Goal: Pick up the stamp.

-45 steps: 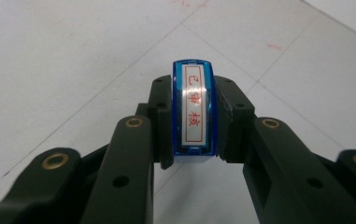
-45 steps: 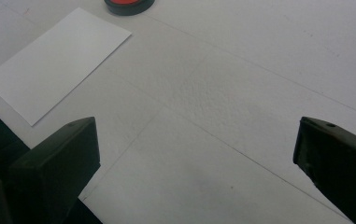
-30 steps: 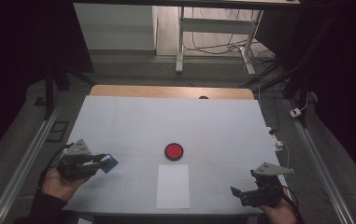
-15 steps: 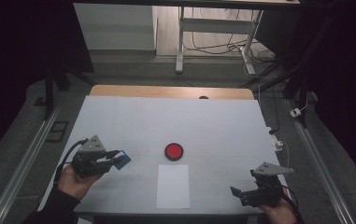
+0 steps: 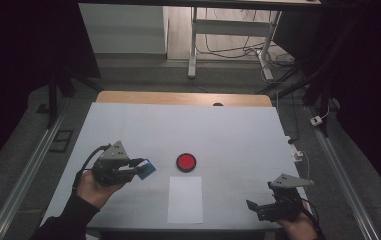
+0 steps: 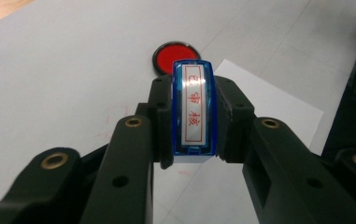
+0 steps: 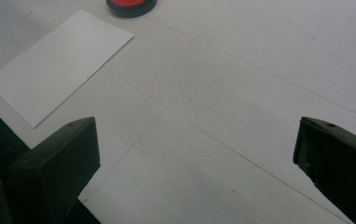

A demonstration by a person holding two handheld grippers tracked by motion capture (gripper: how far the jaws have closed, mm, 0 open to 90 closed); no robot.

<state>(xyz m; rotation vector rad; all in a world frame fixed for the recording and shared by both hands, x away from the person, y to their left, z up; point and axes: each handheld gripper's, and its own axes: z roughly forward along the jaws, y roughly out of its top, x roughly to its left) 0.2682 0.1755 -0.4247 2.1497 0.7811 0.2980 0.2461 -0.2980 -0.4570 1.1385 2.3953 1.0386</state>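
Counts first: one blue stamp (image 6: pixel 193 108), one red ink pad (image 5: pixel 185 162), one white sheet of paper (image 5: pixel 185 199), two tools — all on or over the white counter (image 5: pixel 228 135).

Left tool (image 5: pixel 139 168) was clamped on the blue stamp. In the left gripper view the stamp sat squarely between the two black jaws, pads pressed on both of its long sides, label face turned toward the camera (red characters on a silver strip, blue frame around it). The stamp's far end stuck out a little past the jaw tips.

In the high view the stamp poked out of the left tool toward the middle of the counter, held off the surface as far as I could tell. The ink pad lay just ahead of it along the tool's line — near, not touching. In the left gripper view the pad showed right above the stamp's top edge. The paper lay beside the pad on the person's side, apart from the stamp.

Right tool (image 5: pixel 259 209) sat at the near right corner of the counter, well apart from the stamp. Its jaws stood wide with nothing between them (bare counter in the gap in the right gripper view). Paper and pad were off to its upper left there.
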